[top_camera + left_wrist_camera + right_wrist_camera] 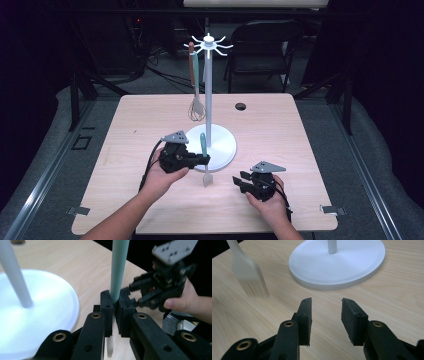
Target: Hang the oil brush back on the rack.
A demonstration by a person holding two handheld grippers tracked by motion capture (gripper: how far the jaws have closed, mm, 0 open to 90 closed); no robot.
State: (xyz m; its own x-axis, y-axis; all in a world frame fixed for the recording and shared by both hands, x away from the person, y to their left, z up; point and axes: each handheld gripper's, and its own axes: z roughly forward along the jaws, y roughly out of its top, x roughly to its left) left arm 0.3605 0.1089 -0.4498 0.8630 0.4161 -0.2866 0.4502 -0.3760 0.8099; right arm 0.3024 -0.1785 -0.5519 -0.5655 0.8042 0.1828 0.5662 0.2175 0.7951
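While the right gripper [241,181] is hovering low over the near part of the table [300,150], its jaws are standing spread with nothing between them; the right gripper view is showing only bare wood in the gap. A hand is holding it from below, near the table's front edge.

Just left of it and a little farther in, the left gripper [205,160] is pinching the brush [204,162] by the lower part of its teal handle, jaws pressed tight on it. The brush is hanging upright, handle up, its white bristles [252,282] pointing down and sitting above the wood between the two grippers, just in front of the stand's base. Whether the bristle tips are touching the table is hard to tell.

Behind the brush, the white stand [208,100] is resting on its round base [225,145] near the table's middle, its thin pole rising to a ring of hooks on top. From those hooks a whisk [196,107] with a brown handle is hanging on the left side of the pole, wire end down, with a teal handle beside it.

Farther back, a dark chair [260,45] is standing beyond the table.
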